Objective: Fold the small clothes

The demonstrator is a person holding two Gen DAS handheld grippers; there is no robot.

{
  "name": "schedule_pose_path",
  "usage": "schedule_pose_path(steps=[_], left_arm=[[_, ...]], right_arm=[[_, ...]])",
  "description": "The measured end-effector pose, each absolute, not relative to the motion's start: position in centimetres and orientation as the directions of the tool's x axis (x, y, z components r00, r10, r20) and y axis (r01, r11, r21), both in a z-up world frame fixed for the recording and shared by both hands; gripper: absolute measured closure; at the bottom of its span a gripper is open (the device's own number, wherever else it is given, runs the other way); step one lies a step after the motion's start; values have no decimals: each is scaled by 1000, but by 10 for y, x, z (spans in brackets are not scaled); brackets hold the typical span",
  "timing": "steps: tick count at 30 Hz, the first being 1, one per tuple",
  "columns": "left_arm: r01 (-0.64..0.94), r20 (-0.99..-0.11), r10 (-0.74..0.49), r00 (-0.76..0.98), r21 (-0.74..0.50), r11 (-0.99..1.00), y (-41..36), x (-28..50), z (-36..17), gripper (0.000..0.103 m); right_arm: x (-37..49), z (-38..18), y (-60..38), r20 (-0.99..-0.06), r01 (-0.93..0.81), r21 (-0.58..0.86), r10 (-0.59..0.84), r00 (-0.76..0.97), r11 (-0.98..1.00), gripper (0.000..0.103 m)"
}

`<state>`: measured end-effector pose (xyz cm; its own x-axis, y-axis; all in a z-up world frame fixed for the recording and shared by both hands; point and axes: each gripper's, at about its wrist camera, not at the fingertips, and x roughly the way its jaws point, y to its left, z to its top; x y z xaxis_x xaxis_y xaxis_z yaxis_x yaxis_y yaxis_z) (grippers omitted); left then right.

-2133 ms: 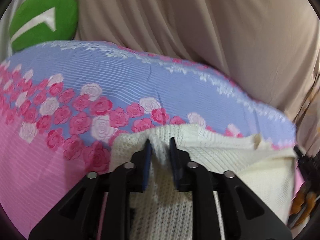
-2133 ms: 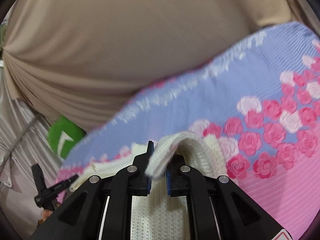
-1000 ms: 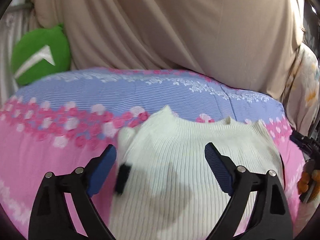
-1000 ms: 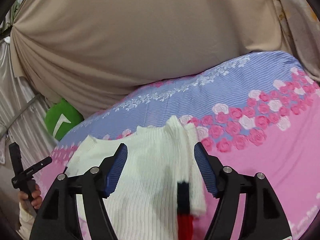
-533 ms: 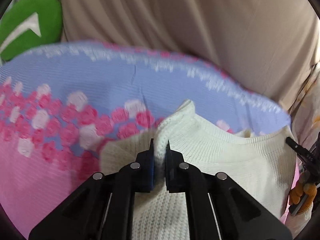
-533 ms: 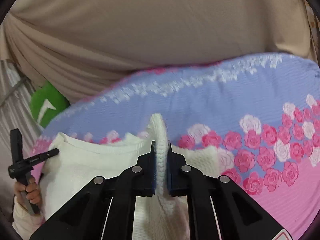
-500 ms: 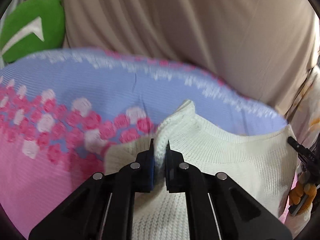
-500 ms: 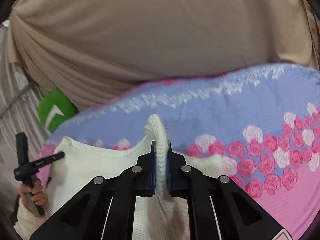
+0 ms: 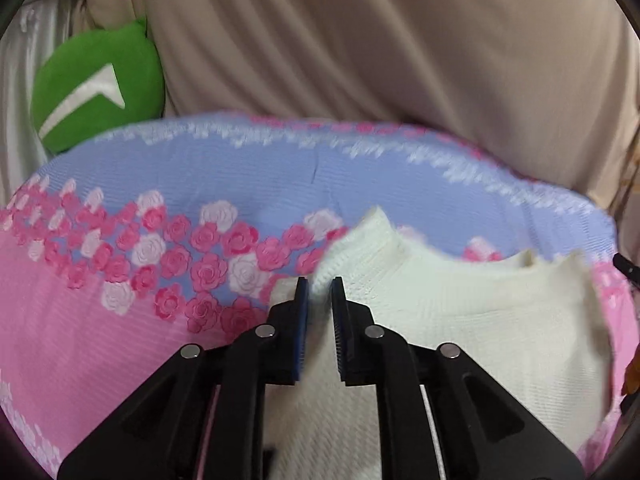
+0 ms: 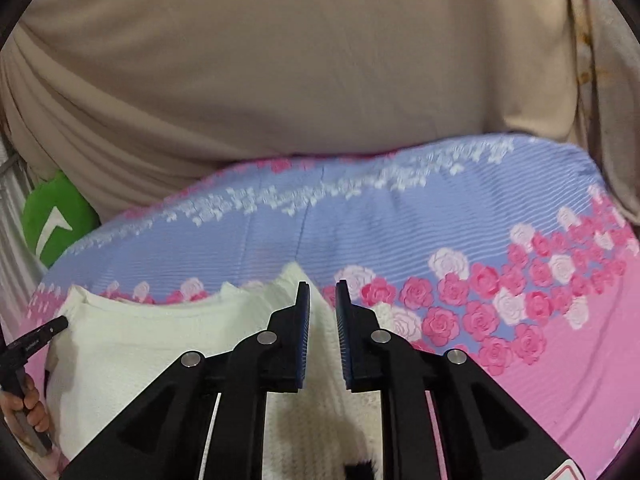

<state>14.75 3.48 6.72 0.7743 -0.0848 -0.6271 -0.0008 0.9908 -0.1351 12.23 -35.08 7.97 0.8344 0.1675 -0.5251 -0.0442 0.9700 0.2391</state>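
Lying across the blue-and-pink rose bedsheet (image 9: 120, 344), toward its far blue band, the cream knitted sweater (image 9: 460, 320) has a raised corner at each top end. The left gripper (image 9: 319, 292) and right gripper (image 10: 322, 296) have both just been easing apart after a pinch; each now stands with a narrow gap, knit between the blades, the pads no longer pressing. The risk, as I judge it: the stretchy ribbed knit may catch on the serrated blue pads as they pull away, dragging a corner and skewing the fold, or the peaked corners may slump unevenly.
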Motion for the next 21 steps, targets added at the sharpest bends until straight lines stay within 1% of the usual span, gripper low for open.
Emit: schedule_pose_path(steps=[1,2,3,4,6,7,8,9,11,12,13,14,15,16,17,18,19,20,21], left_arm=[[22,-596,-105,796,-145,989,29,131,80,87],[39,-574,-124,809,-158,987,22,117,89,78],[76,-555,-167,815,-183,980,12,103,96,73],[127,-549,-217,807,-198,972,-2,97,99,72],[227,-571,-298,765,-194,954,-34,82,95,72],[276,-603,-330,726,-184,943,-51,77,85,72],[301,-635,-336,695,-168,939,-63,75,74,71],[303,-675,-312,669,-135,943,-72,75,57,71],[256,-731,-243,638,-95,962,-65,77,29,73],[236,-739,-236,631,-107,966,-51,75,19,77],[231,-729,-252,636,-132,964,-40,68,16,79],[208,-727,-247,641,-145,967,-23,60,16,83],[172,-729,-226,646,-149,974,-7,51,16,84],[139,-732,-202,651,-147,979,6,43,14,84],[106,-734,-177,655,-143,984,20,36,12,84],[99,-734,-197,650,-175,980,32,29,8,89],[99,-734,-232,639,-220,970,40,26,6,89],[89,-733,-261,628,-266,960,47,22,5,89],[70,-734,-261,627,-281,957,49,18,7,89]], right_arm=[[112,84,-339,-513,-96,250,216,831,964,85],[99,84,-318,-508,-180,260,293,810,949,85],[90,81,-299,-518,-246,258,349,781,934,85],[83,73,-276,-540,-325,256,414,733,910,85],[70,50,-231,-593,-460,286,533,604,840,86],[65,37,-213,-625,-505,297,565,538,810,86],[61,26,-202,-651,-526,288,566,505,800,88],[58,18,-199,-673,-529,263,546,498,807,91],[55,4,-217,-701,-487,225,487,520,844,99],[53,1,-236,-703,-451,240,474,530,860,100],[48,-2,-265,-701,-386,264,450,553,884,100],[42,-4,-295,-699,-317,276,415,582,908,102],[36,-8,-320,-703,-249,272,369,608,929,103],[27,-13,-355,-715,-139,248,278,641,959,103],[20,-19,-381,-720,-65,252,232,654,966,103],[14,-24,-405,-714,-19,300,238,659,954,103],[8,-26,-424,-696,5,380,283,660,925,103],[4,-24,-432,-695,33,396,276,664,918,103],[2,-18,-429,-697,39,366,246,674,930,103]])
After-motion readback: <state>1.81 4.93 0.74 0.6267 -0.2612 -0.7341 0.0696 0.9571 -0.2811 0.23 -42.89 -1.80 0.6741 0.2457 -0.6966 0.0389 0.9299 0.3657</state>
